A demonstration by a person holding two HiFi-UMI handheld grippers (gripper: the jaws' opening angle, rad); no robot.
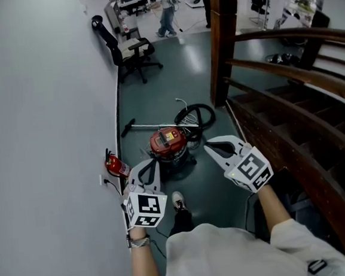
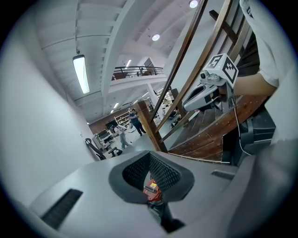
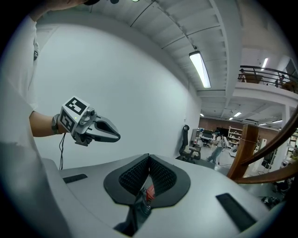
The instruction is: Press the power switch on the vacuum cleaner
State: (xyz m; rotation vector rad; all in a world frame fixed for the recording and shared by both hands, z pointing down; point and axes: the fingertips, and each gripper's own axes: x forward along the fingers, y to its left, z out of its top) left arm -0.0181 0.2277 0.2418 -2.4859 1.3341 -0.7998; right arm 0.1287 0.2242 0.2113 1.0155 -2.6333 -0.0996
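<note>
A red vacuum cleaner (image 1: 168,143) with a black base stands on the dark floor, its black hose (image 1: 197,115) coiled behind it. I cannot make out its power switch. My left gripper (image 1: 150,164) hangs in the air just left of and nearer than the vacuum, jaws shut and empty. My right gripper (image 1: 209,144) is held to the vacuum's right, also shut and empty. Neither touches it. In the left gripper view a sliver of the red vacuum (image 2: 152,189) shows below the closed tips (image 2: 150,155); the right gripper view shows the same red sliver (image 3: 149,194).
A white wall (image 1: 38,116) runs along the left with a red fire extinguisher (image 1: 116,166) at its foot. A wooden stair railing (image 1: 289,94) and its post (image 1: 220,46) close off the right. A metal wand (image 1: 153,126) lies behind the vacuum. An office chair (image 1: 130,51) stands farther back.
</note>
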